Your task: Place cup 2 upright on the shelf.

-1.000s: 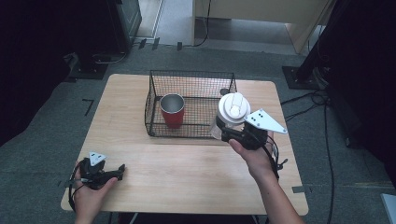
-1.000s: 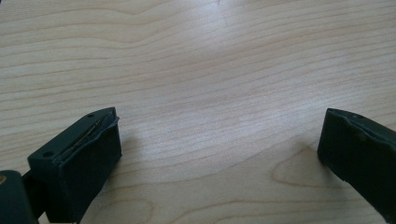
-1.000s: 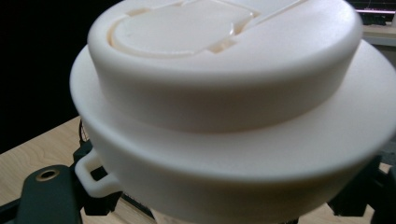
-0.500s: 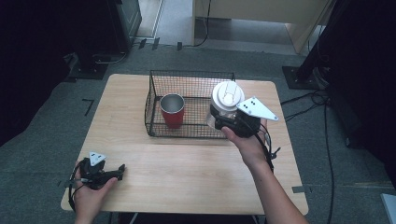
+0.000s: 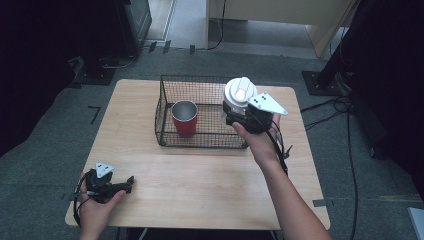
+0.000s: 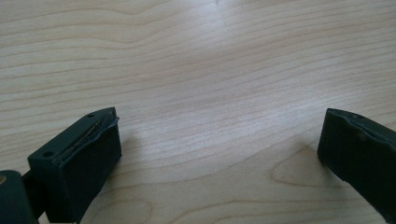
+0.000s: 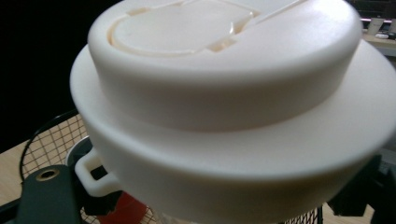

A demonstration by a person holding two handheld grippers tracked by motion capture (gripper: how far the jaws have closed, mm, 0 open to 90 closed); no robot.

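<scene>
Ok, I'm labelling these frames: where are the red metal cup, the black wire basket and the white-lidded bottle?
Red metal cup (image 5: 185, 125), high view, red side wall.
Black wire basket (image 5: 200, 146), high view, near rim.
White-lidded bottle (image 5: 240, 92), high view, lid top.

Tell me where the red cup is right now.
In the high view, the red cup stands upright inside the wire basket, toward its left half, with the right gripper and its white-lidded bottle over the basket's right end.
</scene>
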